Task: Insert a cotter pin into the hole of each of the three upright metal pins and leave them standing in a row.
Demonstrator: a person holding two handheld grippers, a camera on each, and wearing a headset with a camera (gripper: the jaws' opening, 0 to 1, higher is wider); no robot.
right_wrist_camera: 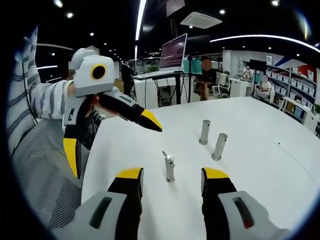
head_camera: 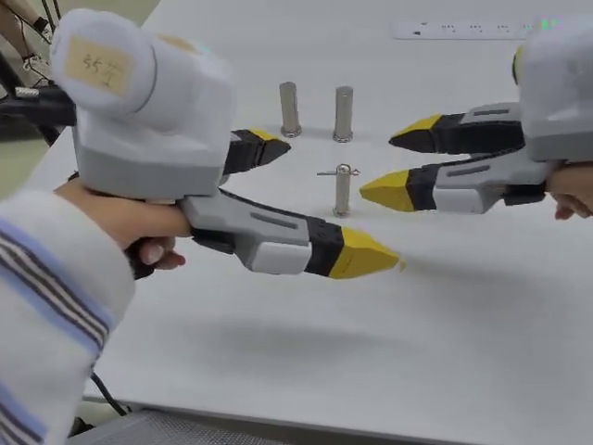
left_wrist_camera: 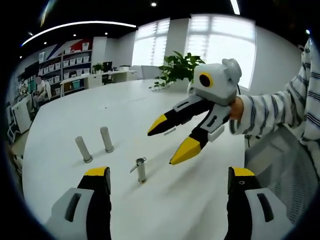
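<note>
- The near metal pin (head_camera: 343,197), already carrying a cotter pin (head_camera: 337,171), stands just ahead of the right gripper (head_camera: 384,165)'s tips. A sideways nudge would likely topple it.
- Whether the cotter pin sits fully through is hard to tell.
- The first bare pin (head_camera: 289,109) and the second bare pin (head_camera: 344,114) stand beyond both grippers.
- The left gripper (head_camera: 320,199) and the right gripper are held level and point inward, jaws wide and empty.

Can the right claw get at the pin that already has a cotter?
Probably yes: the right claw is open and the pin stands just ahead of its tips, with nothing in between.
</note>
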